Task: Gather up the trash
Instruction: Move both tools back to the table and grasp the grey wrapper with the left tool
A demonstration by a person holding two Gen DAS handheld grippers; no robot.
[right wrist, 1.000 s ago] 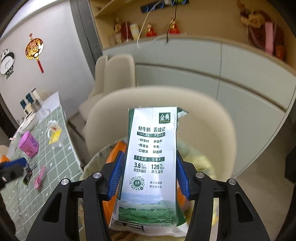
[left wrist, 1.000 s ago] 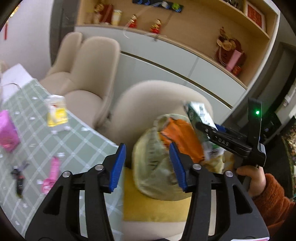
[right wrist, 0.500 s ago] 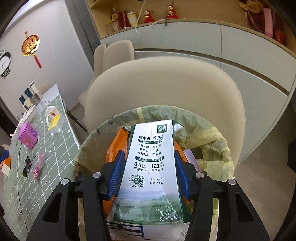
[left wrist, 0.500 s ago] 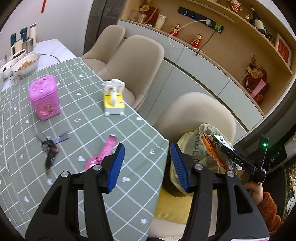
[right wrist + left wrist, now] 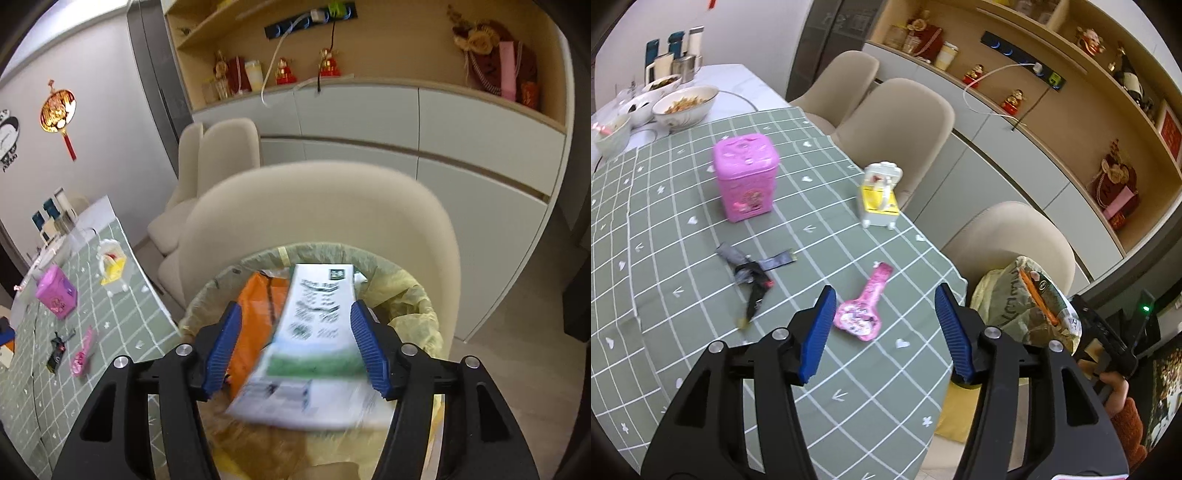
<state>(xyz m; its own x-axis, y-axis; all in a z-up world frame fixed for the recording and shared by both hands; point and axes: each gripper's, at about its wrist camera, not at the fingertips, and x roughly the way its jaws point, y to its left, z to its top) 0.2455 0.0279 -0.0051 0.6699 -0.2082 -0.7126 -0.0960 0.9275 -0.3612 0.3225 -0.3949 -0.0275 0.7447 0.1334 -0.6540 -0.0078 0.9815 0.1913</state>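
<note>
Worktop (image 5: 701,258) under soft green gridded cloth. Round bin (image 5: 417,295), crinkly yellow liner, on chair seat. Flat rectangular milk carton (image 5: 317,332), blurred, over bin mouth between right tongs (image 5: 295,347), just widened, ribbed blue pads clear. Glossy pink wrapper (image 5: 862,310) ahead of left tongs (image 5: 884,332), just widened, empty.

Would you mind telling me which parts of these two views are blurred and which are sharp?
Right wrist view: the milk carton between the open right gripper is motion-smeared, its print unreadable, while the chair and cabinets stay sharp. Left wrist view: mostly crisp, the pink wrapper and tablecloth clear; fisheye bends the shelves.
</note>
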